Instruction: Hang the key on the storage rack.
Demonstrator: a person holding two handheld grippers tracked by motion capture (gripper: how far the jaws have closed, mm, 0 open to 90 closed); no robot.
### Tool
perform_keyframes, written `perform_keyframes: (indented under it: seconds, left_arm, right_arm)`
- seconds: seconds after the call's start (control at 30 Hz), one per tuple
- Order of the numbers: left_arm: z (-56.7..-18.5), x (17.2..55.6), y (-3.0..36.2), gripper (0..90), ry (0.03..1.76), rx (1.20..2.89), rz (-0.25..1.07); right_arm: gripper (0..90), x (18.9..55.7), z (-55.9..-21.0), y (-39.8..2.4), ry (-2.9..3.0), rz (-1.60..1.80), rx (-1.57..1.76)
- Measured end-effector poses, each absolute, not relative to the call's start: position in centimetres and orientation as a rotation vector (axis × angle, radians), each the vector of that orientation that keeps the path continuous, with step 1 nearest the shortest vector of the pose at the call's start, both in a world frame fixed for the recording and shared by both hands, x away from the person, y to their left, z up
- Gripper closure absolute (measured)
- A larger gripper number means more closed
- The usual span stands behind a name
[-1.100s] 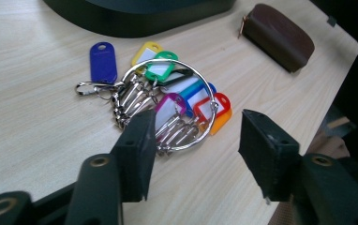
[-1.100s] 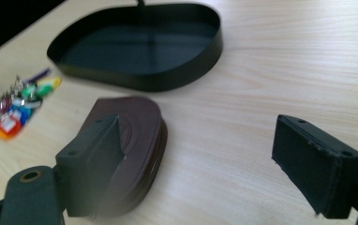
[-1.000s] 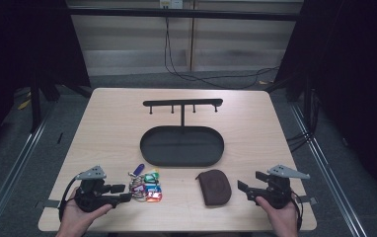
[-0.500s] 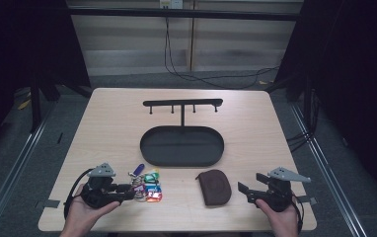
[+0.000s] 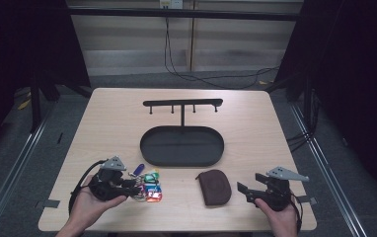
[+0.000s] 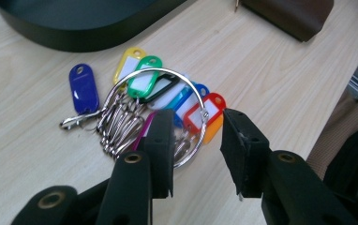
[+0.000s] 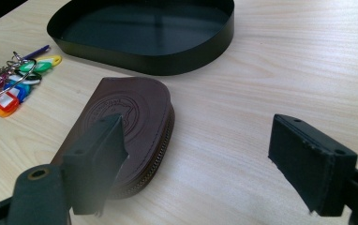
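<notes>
Moved my left tool (image 6: 193,140) fwd onto the key ring (image 6: 167,110), jaws have just been closing, ring's wire between them, pads not yet pressing it. Ring w/ coloured tags (image 5: 149,185) lies flat on table (image 5: 275,128), just below the black tray (image 5: 181,146). Right tool (image 7: 191,159) spread wide, unmoved, beside brown pouch (image 7: 130,122), touching nothing.

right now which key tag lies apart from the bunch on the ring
The dark blue tag. It lies by itself to the left of the metal ring, past the yellow tag, while the other tags fan out together under the ring.
</notes>
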State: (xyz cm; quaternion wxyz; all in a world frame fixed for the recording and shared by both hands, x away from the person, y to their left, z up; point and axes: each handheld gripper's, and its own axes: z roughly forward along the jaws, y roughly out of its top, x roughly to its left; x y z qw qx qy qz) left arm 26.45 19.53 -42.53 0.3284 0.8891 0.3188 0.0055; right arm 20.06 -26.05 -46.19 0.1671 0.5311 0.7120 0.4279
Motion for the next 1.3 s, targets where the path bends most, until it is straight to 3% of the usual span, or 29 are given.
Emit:
perform_keyframes:
  seconds: [0.47,0.77,1.17,1.3]
  left_arm:
    - [-42.5,27.8,17.7,61.6,0.830,2.421,-0.043]
    - [-42.8,28.8,15.9,71.6,0.854,2.485,-0.110]
    - [-43.9,30.0,14.1,72.2,0.857,2.567,-0.190]
    - [-44.2,30.3,13.3,76.1,0.859,2.609,-0.202]
  right_arm:
    - [19.7,20.2,-46.2,-26.0,2.032,1.214,1.510]
    - [19.7,20.2,-46.2,-26.1,2.028,1.211,1.518]
    - [19.7,20.4,-46.3,-25.9,2.040,1.199,1.514]
    - [19.7,20.5,-46.4,-25.9,2.038,1.196,1.517]
